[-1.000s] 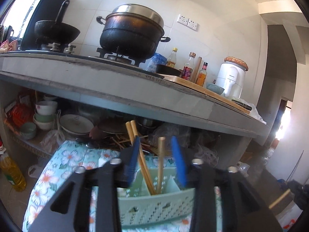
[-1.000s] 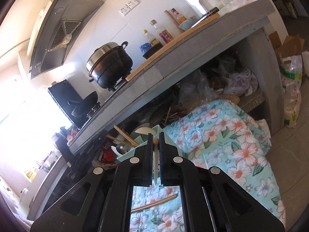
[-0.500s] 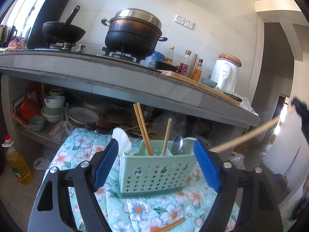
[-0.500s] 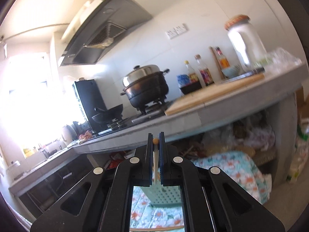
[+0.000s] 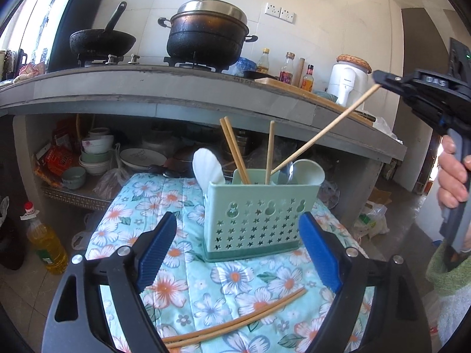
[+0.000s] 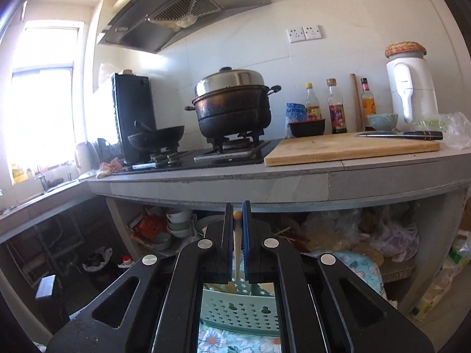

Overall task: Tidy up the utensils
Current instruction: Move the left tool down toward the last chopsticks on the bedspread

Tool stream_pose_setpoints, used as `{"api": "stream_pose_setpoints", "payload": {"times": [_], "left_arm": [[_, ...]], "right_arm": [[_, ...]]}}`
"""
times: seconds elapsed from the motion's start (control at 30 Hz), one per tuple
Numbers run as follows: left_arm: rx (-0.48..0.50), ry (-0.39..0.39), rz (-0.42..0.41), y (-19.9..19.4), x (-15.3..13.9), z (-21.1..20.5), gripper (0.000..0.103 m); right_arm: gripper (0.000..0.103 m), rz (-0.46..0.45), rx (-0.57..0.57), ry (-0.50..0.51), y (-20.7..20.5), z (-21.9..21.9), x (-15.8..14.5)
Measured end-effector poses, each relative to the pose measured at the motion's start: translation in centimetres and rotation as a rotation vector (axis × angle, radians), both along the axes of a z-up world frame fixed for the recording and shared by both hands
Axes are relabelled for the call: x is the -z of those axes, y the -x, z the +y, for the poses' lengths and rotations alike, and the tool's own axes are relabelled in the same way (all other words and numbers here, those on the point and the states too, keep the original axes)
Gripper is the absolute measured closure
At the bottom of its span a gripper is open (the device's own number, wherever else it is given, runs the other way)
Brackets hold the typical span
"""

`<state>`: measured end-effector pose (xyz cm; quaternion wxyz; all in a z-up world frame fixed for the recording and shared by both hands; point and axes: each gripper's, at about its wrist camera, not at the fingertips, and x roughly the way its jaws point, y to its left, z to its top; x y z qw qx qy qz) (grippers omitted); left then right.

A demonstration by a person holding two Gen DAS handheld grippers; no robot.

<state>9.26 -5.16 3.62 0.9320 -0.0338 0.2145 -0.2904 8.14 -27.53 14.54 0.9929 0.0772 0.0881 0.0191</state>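
A mint-green utensil holder (image 5: 259,211) stands on a floral cloth (image 5: 132,206). It holds several chopsticks (image 5: 235,150), a white spoon (image 5: 207,167), a metal spoon and a white ladle. My left gripper (image 5: 238,253) is open, its blue pads on either side of the holder, a little in front of it. My right gripper (image 6: 237,214) is shut on a chopstick (image 6: 237,253); in the left wrist view this chopstick (image 5: 323,131) slants down with its tip in the holder's right compartment. Two chopsticks (image 5: 235,320) lie on the cloth in front.
A grey counter (image 5: 176,100) overhangs behind the holder, with a pot (image 5: 206,35), wok, bottles and cutting board (image 6: 350,147) on top. Bowls and plates (image 5: 94,153) crowd the shelf below. An oil bottle (image 5: 47,244) stands on the floor at left.
My left gripper opened and drew back from the holder. My right gripper rose and levelled out, bringing its chopstick over so the tip entered the holder.
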Motion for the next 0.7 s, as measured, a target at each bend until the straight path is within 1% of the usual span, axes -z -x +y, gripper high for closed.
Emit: {"api": "stream_pose_setpoints", "payload": {"times": [0.1, 0.17, 0.23, 0.27, 0.3, 0.4, 0.5, 0.57, 0.63, 0.7], "left_arm": [[0.006, -0.017, 0.017, 0.2, 0.7, -0.2, 0.02], [0.013, -0.029, 0.028, 0.3, 1.2, -0.4, 0.02], [0.016, -0.039, 0.036, 0.3, 1.6, -0.6, 0.02], [0.017, -0.042, 0.038, 0.3, 1.7, -0.6, 0.02], [0.017, -0.047, 0.04, 0.3, 1.9, -0.7, 0.02], [0.016, -0.054, 0.043, 0.2, 2.1, -0.9, 0.02], [0.014, -0.061, 0.042, 0.1, 2.3, -1.1, 0.02], [0.015, -0.067, 0.045, 0.0, 2.5, -1.2, 0.02], [0.016, -0.075, 0.052, -0.2, 2.7, -1.4, 0.02], [0.017, -0.083, 0.056, -0.3, 3.0, -1.5, 0.02]], "right_arm": [[0.099, 0.038, 0.028, 0.067, -1.2, 1.3, 1.9], [0.099, 0.068, 0.023, 0.078, -1.8, 1.8, 2.9], [0.098, 0.079, 0.023, 0.075, -1.8, 1.9, 3.5], [0.096, 0.075, 0.025, 0.069, -1.6, 1.8, 3.5], [0.092, 0.071, 0.022, 0.057, -1.3, 1.6, 3.4], [0.081, 0.04, 0.029, 0.016, -0.1, 0.7, 2.6], [0.077, 0.002, 0.039, -0.014, 1.9, -0.3, 1.9], [0.076, -0.012, 0.048, -0.034, 3.1, -1.0, 1.8], [0.075, -0.014, 0.055, -0.058, 4.3, -1.7, 1.9], [0.073, 0.005, 0.06, -0.09, 5.1, -2.4, 2.3]]}}
